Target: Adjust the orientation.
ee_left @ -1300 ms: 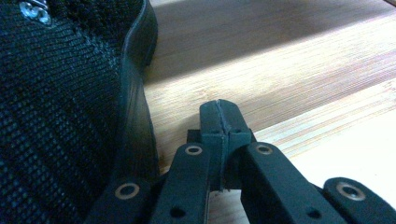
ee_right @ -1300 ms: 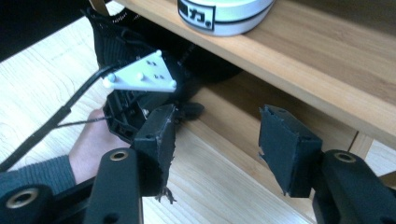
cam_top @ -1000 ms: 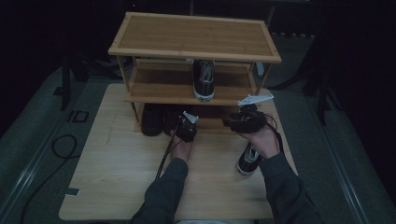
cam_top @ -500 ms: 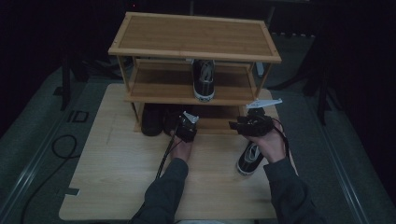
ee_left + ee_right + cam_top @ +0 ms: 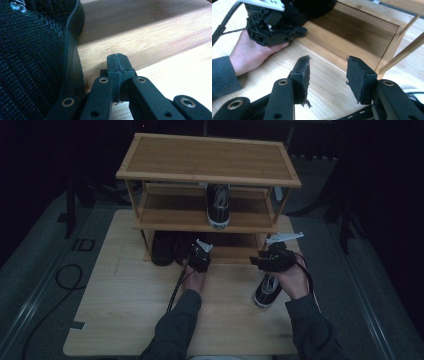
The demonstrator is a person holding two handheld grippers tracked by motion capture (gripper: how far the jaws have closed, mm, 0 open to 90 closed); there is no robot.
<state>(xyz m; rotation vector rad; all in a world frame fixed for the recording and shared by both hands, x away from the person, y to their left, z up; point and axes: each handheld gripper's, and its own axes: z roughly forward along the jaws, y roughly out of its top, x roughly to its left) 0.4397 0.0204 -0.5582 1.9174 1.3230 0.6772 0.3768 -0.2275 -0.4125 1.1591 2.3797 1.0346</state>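
Note:
A three-level bamboo shoe rack (image 5: 210, 157) stands at the back of the table. One black shoe with a white toe (image 5: 219, 205) sits on its middle shelf. Black shoes (image 5: 162, 247) fill the left of the bottom shelf. My left gripper (image 5: 200, 256) rests at that shelf's front edge, jaws shut and empty (image 5: 117, 58), right beside a black mesh shoe (image 5: 32, 62). My right gripper (image 5: 272, 260) hovers in front of the rack's right side, open with nothing between its fingers (image 5: 328, 62). Another black and white shoe (image 5: 265, 291) lies on the table under the right hand.
The right half of the bottom shelf (image 5: 362, 32) is bare wood. The light wooden table (image 5: 125, 310) has free room at the left and front. A black cable (image 5: 67, 275) loops on the grey floor at the left.
My right gripper has drifted slightly right and back toward the person, staying open. The shoe on the table and the left gripper have not moved.

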